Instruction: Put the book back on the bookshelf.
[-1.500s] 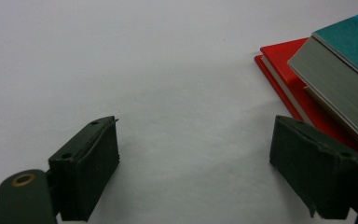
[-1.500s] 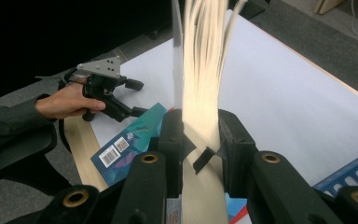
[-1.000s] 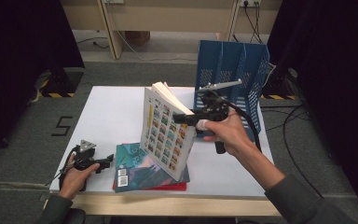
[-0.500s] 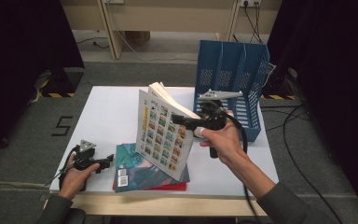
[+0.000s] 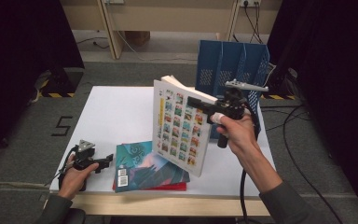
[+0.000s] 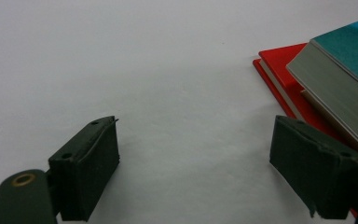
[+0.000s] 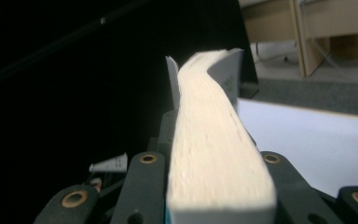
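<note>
The book (image 5: 182, 127) held up in the black right gripper (image 5: 200, 103) has a white cover with a grid of small many-coloured picture squares and a yellow strip down one edge, and its page edges are cream. On the white desk (image 5: 116, 116) a teal book (image 5: 147, 164) with a dark swirling design and a white barcode label lies on a red book (image 5: 168, 186). The file rack (image 5: 233, 70) behind is blue with perforated walls, and the left gripper (image 5: 103, 162) is black with a grey plate.

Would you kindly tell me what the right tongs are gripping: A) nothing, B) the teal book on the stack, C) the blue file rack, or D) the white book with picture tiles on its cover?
D: the right tongs clamp the white book, raised above the table.
</note>
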Action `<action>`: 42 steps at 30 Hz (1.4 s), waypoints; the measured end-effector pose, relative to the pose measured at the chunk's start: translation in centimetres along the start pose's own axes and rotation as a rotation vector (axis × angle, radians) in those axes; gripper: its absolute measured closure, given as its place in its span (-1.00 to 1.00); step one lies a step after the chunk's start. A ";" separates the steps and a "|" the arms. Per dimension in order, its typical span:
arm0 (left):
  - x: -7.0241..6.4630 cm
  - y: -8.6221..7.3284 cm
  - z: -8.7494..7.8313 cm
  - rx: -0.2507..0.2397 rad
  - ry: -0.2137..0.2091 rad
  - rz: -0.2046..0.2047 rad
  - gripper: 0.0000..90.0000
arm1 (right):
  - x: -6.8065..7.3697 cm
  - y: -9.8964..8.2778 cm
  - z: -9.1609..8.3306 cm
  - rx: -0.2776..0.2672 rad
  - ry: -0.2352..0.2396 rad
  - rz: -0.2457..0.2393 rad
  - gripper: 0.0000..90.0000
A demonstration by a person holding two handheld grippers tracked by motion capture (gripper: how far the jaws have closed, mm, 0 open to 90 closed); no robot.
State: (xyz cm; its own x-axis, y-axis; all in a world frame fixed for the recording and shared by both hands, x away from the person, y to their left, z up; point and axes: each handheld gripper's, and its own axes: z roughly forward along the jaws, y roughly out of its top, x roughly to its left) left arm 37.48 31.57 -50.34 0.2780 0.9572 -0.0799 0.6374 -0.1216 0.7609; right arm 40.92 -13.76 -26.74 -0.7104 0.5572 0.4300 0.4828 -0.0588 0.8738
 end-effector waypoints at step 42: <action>0.3 0.0 0.0 -0.006 -0.009 -0.029 -0.68 | -9.3 14.5 -2.3 -0.328 -0.350 0.138 0.63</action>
State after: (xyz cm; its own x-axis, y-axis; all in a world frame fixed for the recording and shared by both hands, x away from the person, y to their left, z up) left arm 37.59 31.82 -50.35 0.2661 0.9578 -0.1082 0.6407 -0.0919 0.7623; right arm 53.35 -21.74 -17.57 -0.4095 0.7671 0.4939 0.3342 -0.3776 0.8636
